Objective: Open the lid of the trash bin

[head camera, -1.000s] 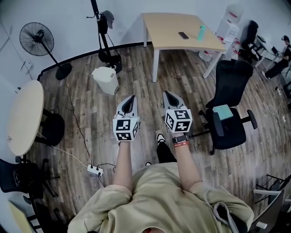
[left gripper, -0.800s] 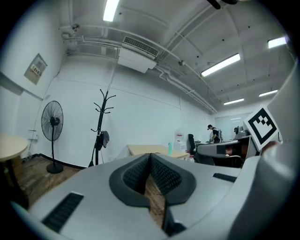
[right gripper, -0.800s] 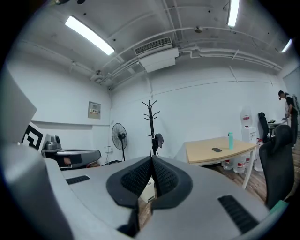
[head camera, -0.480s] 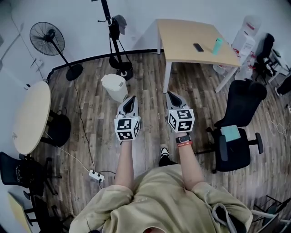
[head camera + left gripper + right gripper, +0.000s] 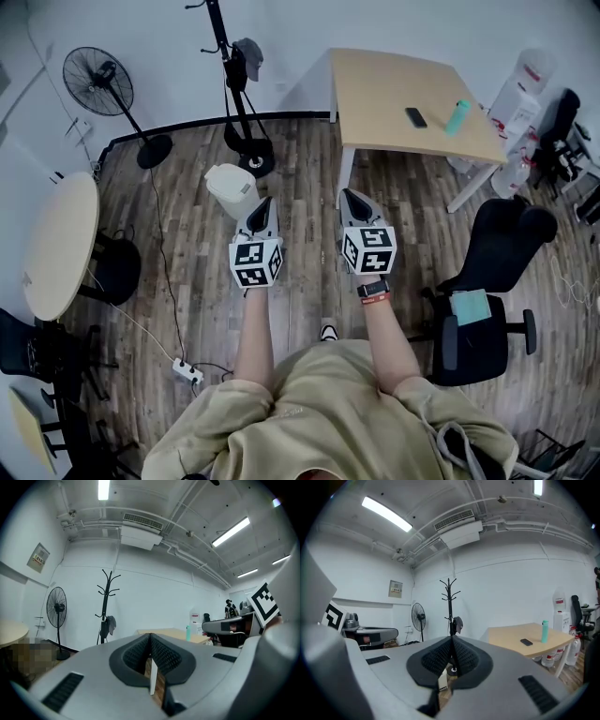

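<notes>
Trash bin [image 5: 232, 194], lid [image 5: 223, 175] shut, just beyond left gripper [image 5: 262, 208], right gripper [image 5: 350, 200] alongside, fingers [image 5: 133, 654] of both closed, empty

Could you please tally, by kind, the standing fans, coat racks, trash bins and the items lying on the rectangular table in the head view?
standing fan: 1
coat rack: 1
trash bin: 1
phone on the rectangular table: 1
teal bottle on that table: 1
Total: 5
</notes>
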